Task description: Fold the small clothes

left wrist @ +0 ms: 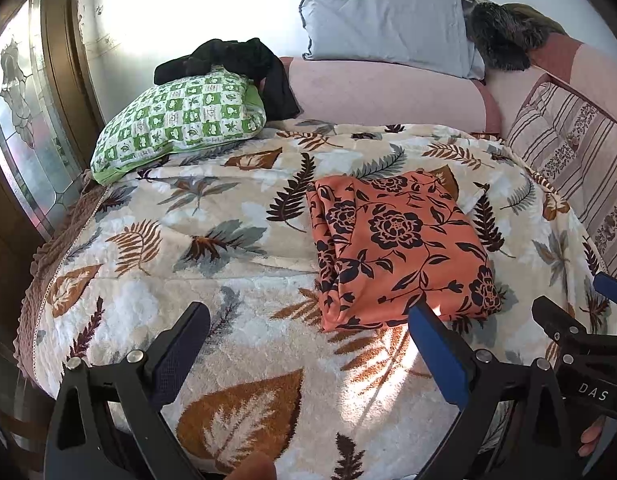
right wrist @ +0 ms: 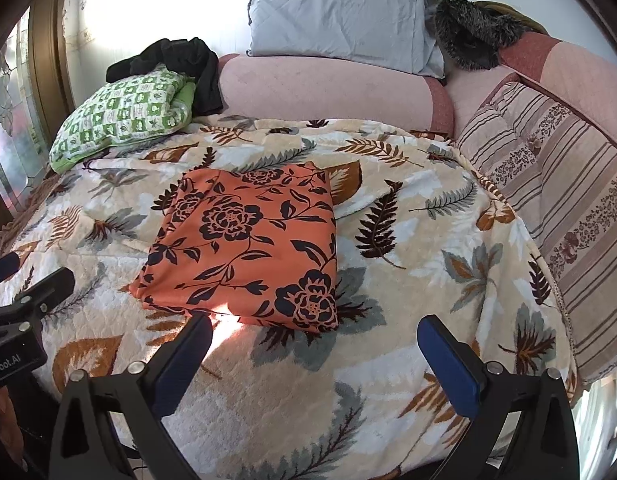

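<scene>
Orange flowered garment (right wrist: 244, 246): lying folded into a compact rectangle on the leaf-print blanket (right wrist: 408, 280), near the front edge of the bed, touched by neither tool. The fold is judged finished or nearly so; any last smoothing is best done by pressing the near edge flat without dragging the layers apart.

Left gripper (left wrist: 308, 344): being held low over the blanket, fingers spread wide, nothing held, its blue finger (left wrist: 438, 354) just beside the garment's near edge.

Right gripper (right wrist: 316, 354): being held likewise, spread and empty, pointing at the garment's near edge.

Surroundings: green checked pillow (right wrist: 120, 114), black clothing (right wrist: 180, 62), grey pillow (right wrist: 340, 16).
</scene>
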A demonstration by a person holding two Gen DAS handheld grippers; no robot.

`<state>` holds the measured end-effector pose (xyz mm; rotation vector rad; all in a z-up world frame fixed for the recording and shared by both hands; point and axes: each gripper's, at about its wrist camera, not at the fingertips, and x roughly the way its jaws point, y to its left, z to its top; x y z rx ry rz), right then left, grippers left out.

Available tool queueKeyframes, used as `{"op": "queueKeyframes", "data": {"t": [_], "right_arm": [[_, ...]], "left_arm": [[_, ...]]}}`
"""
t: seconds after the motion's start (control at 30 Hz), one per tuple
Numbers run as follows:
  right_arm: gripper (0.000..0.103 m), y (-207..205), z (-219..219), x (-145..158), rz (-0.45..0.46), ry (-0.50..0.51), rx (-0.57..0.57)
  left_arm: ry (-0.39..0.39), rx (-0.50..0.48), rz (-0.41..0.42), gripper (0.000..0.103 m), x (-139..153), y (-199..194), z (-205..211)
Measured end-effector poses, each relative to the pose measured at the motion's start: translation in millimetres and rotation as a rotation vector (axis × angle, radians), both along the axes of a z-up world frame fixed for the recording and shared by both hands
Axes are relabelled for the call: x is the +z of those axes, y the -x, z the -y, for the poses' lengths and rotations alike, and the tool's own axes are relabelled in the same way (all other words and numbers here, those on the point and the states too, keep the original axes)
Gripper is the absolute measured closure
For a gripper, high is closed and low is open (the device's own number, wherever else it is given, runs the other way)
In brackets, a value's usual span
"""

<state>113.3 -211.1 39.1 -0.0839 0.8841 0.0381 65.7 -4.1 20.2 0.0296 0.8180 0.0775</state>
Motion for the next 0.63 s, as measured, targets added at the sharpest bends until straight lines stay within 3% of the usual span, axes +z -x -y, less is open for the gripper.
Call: {"op": "queueKeyframes", "data": {"t": [0.63], "right_arm": [[0.0,-10,-1,-1,-0.002,0.011,0.0]], "left_arm": [[-0.006,-0.018,0.023,0.004,4,-13,4]]}}
